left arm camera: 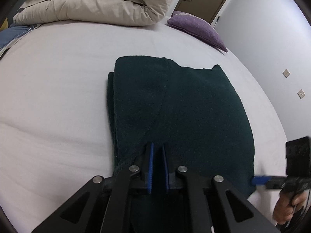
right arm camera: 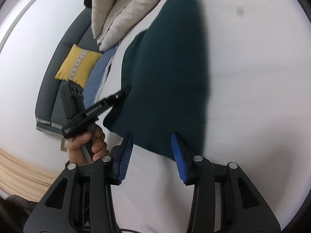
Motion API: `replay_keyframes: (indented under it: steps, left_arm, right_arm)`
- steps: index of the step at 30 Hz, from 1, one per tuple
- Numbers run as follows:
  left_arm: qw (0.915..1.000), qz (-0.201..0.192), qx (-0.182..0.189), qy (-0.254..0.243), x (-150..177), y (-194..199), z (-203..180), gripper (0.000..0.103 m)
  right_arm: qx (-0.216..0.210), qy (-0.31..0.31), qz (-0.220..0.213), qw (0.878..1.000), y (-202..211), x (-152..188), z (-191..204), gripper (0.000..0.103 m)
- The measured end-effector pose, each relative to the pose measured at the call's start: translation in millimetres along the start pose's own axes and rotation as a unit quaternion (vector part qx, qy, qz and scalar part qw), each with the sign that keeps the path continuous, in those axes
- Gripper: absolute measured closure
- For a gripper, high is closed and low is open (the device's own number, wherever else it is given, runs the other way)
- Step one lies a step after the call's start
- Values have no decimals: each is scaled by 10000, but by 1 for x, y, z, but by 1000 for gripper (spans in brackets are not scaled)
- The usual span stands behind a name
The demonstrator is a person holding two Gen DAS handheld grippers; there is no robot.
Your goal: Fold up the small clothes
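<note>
Knitwear is what I am handling: a dark green sweater (left arm camera: 184, 106), already partly folded, lying flat on the pale bed sheet (left arm camera: 58, 97), with a beige duvet (left arm camera: 93, 3) heaped beyond it and a purple cushion (left arm camera: 198, 29) off to the far corner. Its surface looks fuzzy and matte, a soft knit with a ribbed hem near my left claw (left arm camera: 157, 145). I judge it light, limp and not slippery; it will drape and sag rather than hold a crease, so both corners of an edge should be pinched together, through all layers.

My left claw sits over the near edge, its blue pads nearly together; I cannot tell from the left wrist view whether cloth is caught between them. My right claw (right arm camera: 152, 136) is spread, its ridged blue pads (right arm camera: 126, 155) straddling the sweater's near corner without pressing it. From the right wrist view, a hand (right arm camera: 87, 143) grips the other tool's handle beside the fabric. A yellow cushion (right arm camera: 77, 66) rests against the grey headboard (right arm camera: 58, 48).
</note>
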State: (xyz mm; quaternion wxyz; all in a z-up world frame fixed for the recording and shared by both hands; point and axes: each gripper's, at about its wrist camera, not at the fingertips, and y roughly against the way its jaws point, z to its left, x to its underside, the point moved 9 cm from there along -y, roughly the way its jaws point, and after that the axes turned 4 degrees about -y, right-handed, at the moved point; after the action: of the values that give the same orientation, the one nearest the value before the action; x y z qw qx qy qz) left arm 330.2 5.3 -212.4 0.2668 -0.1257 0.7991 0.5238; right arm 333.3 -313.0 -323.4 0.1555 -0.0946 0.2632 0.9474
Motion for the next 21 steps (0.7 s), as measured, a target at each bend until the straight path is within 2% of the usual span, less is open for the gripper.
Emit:
replay_keyframes:
  steps: [3, 6, 12, 17, 21]
  left_arm:
    - [10000, -1, -53, 4, -1, -2, -1, 91]
    - [9999, -6, -105, -21, -1, -3, -3, 91]
    - [9997, 4, -211, -85, 0, -3, -4, 91]
    - [9991, 4, -384, -179, 1, -5, -6, 91]
    - [9986, 8, -466, -236, 1, -5, -7, 91]
  right_arm:
    - [-180, -33, -342, 9992, 22, -21, 10, 61]
    - [-250, -144, -529, 9982, 21, -58, 21, 61]
    - [-217, -142, -109, 9996, -41, -122, 39, 61]
    - [179, -239, 35, 9995, -87, -167, 33, 63]
    - [768, -230, 2, 9968, -108, -200, 23, 63]
